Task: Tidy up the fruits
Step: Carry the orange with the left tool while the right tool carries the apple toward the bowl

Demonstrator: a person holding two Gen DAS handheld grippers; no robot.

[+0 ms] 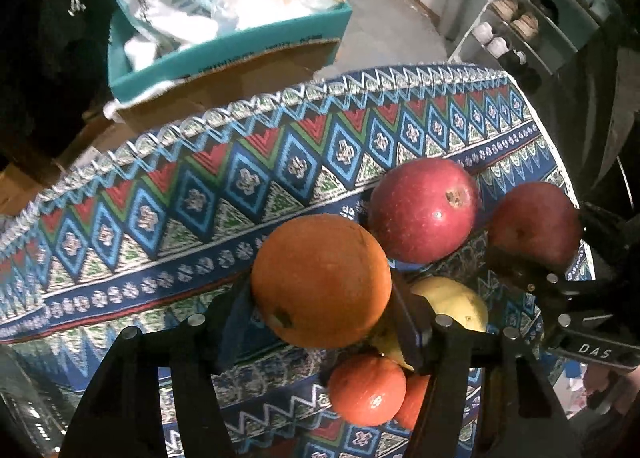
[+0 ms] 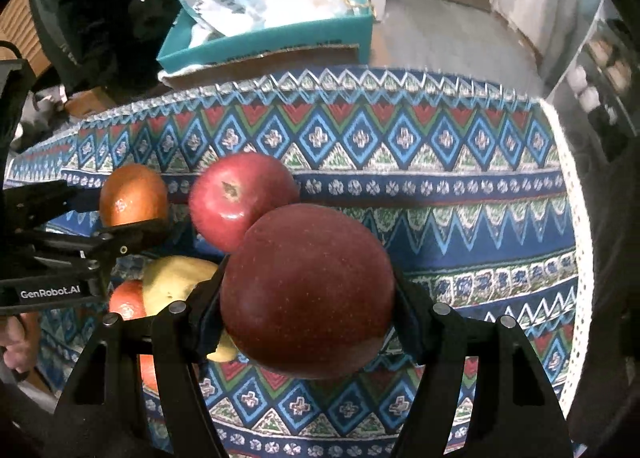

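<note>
Surface (image 2: 460, 186): patterned cloth, teal box (image 1: 240, 54) behind. My left gripper (image 1: 324, 294): fingers pinched the orange (image 1: 320, 278), raised over the fruit pile. My right gripper (image 2: 308, 298): fingers pinched a dark apple (image 2: 308, 290) beside the second apple (image 2: 240, 198). I judged: group like with like, lower gently, release only once settled.

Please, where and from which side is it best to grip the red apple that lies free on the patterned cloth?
Grip the free red apple across its widest middle, coming from above. Its calyx end tilts up toward the camera, so the rounded flanks face sideways. The held apple crowds its near right; the far and left sides look clearer, so the fingers probably fit there.
</note>
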